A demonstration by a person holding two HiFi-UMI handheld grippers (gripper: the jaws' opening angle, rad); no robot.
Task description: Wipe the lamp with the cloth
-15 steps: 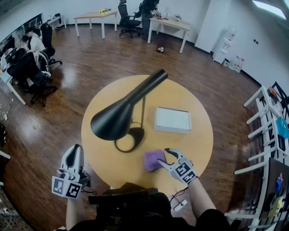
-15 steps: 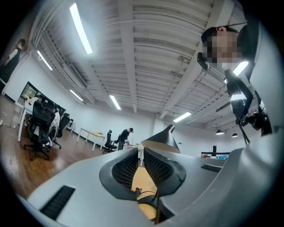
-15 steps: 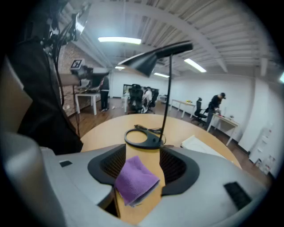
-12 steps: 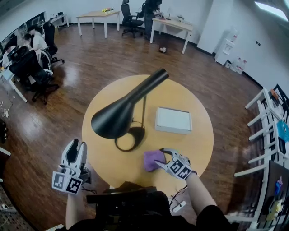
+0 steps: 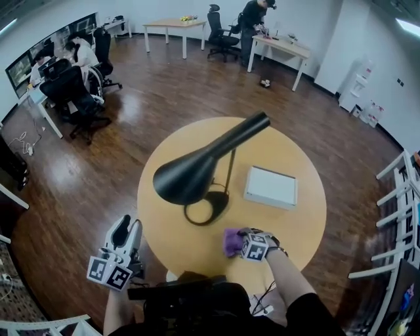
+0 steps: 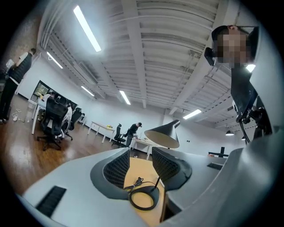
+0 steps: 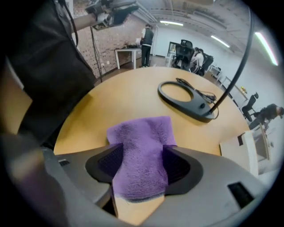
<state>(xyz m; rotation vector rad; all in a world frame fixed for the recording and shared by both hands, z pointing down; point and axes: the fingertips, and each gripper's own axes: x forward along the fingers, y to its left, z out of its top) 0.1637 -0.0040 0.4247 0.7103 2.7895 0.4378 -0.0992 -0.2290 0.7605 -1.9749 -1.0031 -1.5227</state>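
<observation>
purple cloth (image 7: 140, 133) between jaws of right tool (image 7: 143, 150)

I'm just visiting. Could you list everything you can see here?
table: one, round, light wood, centre
lamp: one, black, standing on the table
box: one, white, right of the lamp
cloth: one, purple, on the table's near edge
desks: several, pale, far end
office chairs: several, black, by those desks
people: a few, at those desks
left gripper: one, grey, open and empty, beside the table's left edge
right gripper: one, grey, open, jaws either side of the cloth
</observation>
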